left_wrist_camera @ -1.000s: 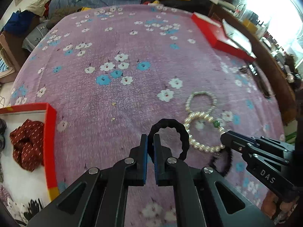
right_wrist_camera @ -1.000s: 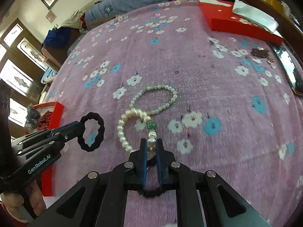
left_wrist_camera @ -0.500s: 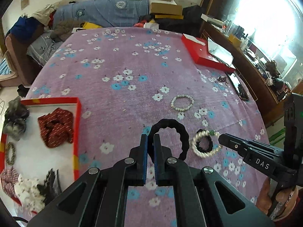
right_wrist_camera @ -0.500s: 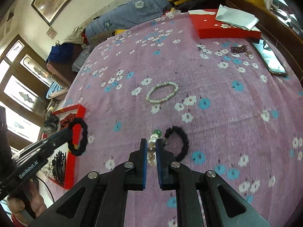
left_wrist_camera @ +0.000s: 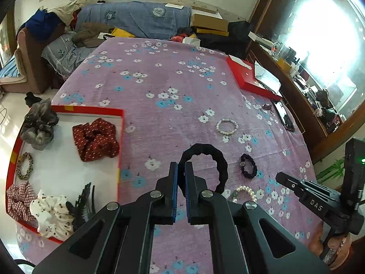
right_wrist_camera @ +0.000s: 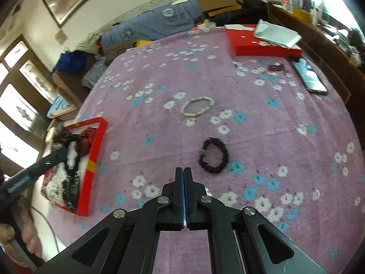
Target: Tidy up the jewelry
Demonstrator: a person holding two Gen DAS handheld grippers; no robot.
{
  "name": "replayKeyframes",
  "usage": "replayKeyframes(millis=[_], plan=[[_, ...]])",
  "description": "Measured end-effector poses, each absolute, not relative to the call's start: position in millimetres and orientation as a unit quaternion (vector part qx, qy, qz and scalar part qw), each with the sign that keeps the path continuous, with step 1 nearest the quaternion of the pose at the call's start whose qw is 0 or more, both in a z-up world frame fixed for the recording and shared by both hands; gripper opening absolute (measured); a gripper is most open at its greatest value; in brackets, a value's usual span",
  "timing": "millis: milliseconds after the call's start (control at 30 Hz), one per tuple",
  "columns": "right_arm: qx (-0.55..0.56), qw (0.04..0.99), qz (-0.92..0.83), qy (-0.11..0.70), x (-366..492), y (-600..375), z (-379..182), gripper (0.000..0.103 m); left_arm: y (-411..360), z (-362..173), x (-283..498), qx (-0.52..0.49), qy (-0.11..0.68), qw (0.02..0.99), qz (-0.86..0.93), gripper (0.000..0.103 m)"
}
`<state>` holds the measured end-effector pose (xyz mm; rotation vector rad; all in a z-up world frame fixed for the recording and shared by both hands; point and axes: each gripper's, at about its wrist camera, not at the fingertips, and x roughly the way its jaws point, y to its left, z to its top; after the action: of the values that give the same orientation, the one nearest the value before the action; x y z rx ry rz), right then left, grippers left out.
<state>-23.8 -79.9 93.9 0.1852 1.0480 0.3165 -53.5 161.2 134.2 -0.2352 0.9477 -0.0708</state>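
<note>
My left gripper is shut on a black hair tie and holds it above the purple floral cloth. The red-rimmed white tray lies to its left with a red scrunchie and several other hair pieces in it. A black beaded bracelet, a large pearl bracelet and a small pearl bracelet lie on the cloth to the right. My right gripper is shut and empty, above the cloth, short of the black beaded bracelet. The small pearl bracelet lies farther off.
A red box with papers sits at the far right of the table, with a phone and a dark bead piece near the right edge. A sofa piled with clothes is behind. The tray shows at left in the right wrist view.
Both grippers have risen and pulled back from the cloth. The right gripper has let go of the large pearl bracelet, which now lies on the cloth. The left still holds the hair tie.
</note>
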Motion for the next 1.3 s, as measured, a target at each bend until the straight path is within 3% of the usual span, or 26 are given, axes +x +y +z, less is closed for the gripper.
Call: replayKeyframes(millis=[167, 400, 500, 667, 733, 767, 1300], plan=[[0.103, 0.830, 0.131, 0.532, -24.8, -92.2, 64.7, 0.013, 165.1, 115.4, -64.1, -0.119, 0.474, 0.871, -0.043, 0.005], [0.083, 0.809, 0.132, 0.567, -28.4, -84.8, 20.9, 0.016, 150.1, 82.1, -70.1, -0.109, 0.512, 0.850, -0.060, 0.005], [0.070, 0.816, 0.127, 0.560, -27.8, -81.3, 17.6, 0.027, 148.3, 78.3, -70.8, -0.107, 0.516, 0.848, -0.061, 0.005], [0.053, 0.827, 0.126, 0.546, -26.6, -76.4, 11.7, 0.027, 149.1, 76.9, -68.6, -0.108, 0.517, 0.847, -0.058, 0.005], [0.043, 0.827, 0.126, 0.546, -25.5, -74.2, 11.3, 0.012, 149.1, 77.5, -68.0, -0.109, 0.517, 0.847, -0.058, 0.005], [0.041, 0.826, 0.127, 0.547, -23.9, -73.5, 10.5, 0.010, 148.6, 78.2, -67.8, -0.110, 0.516, 0.848, -0.058, 0.005], [0.106, 0.842, 0.168, 0.502, -33.4, -70.0, 78.0, 0.010, 157.7, 98.5, -73.3, -0.110, 0.491, 0.862, -0.054, 0.005]])
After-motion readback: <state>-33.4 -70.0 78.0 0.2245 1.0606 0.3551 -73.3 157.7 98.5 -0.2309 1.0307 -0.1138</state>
